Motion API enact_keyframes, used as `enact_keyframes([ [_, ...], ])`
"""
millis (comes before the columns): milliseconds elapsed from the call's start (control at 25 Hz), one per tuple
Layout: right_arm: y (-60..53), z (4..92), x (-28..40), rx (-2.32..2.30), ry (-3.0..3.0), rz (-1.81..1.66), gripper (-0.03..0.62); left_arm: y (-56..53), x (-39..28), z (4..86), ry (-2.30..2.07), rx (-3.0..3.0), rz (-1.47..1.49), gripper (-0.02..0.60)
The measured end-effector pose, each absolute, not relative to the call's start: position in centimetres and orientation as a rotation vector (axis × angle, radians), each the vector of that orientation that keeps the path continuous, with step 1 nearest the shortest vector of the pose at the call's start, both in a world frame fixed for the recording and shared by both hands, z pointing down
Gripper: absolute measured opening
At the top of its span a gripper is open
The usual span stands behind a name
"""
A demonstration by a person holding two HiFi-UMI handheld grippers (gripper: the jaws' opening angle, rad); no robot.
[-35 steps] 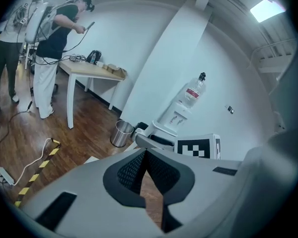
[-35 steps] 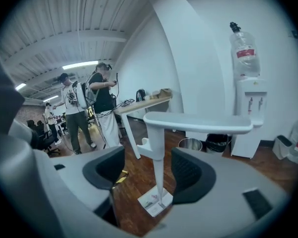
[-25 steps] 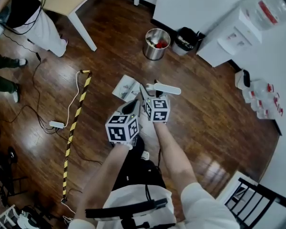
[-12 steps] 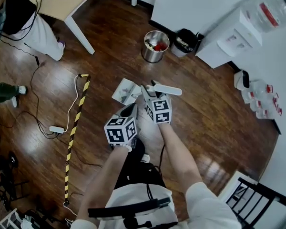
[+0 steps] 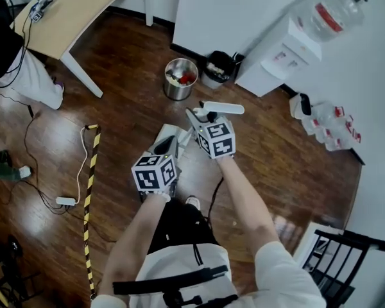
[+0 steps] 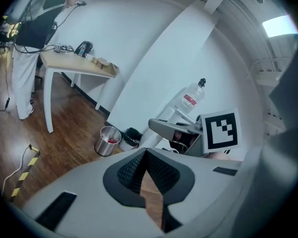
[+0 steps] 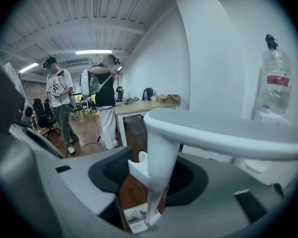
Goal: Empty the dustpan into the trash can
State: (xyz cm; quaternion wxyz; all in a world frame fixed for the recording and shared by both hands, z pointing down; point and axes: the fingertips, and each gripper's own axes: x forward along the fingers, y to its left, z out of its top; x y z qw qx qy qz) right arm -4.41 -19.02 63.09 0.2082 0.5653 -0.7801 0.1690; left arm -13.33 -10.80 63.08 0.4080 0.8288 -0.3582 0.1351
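My right gripper (image 5: 202,117) is shut on the stem of the white dustpan handle (image 5: 221,108), whose bar lies across the top of the jaws (image 7: 213,133). The dustpan's pan (image 5: 165,136) hangs below it, with paper scraps (image 7: 138,218) showing past the stem. To the left, my left gripper (image 5: 169,147) is close beside the pan; its pads (image 6: 131,170) meet with nothing between them. The steel trash can (image 5: 181,79) stands ahead on the wood floor, holding red and white rubbish, and also shows in the left gripper view (image 6: 107,141).
A black bin (image 5: 218,68) stands right of the can, against a white water dispenser (image 5: 282,53). A table (image 5: 77,5) and a person in white trousers (image 5: 19,76) are at the left. A yellow-black strip (image 5: 90,191), cables, and a black chair (image 5: 346,262) lie on the floor.
Both grippers and the dustpan have moved forward toward the steel can. The dustpan has risen off the floor and the can now lies nearer in the head view.
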Motion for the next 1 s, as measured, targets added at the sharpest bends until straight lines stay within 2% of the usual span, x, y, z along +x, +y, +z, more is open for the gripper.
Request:
enact_keyframes([
  [320,-18.8,57.5,4.4,1.575,-2.082,0.487,0.224,-13.0,-2.6,59.7,-0.828,2.186,0.417,-0.012],
  [640,-23.9,45.6,13.3,1.554,-2.245,0.380,0.225,-14.0,5.7,57.5,-0.721,2.281,0.492,-0.011],
  [1000,-31.3,37.9,15.5,1.496,-2.387,0.251,0.224,-19.9,8.5,57.2,-0.790,2.267,0.486,-0.011],
])
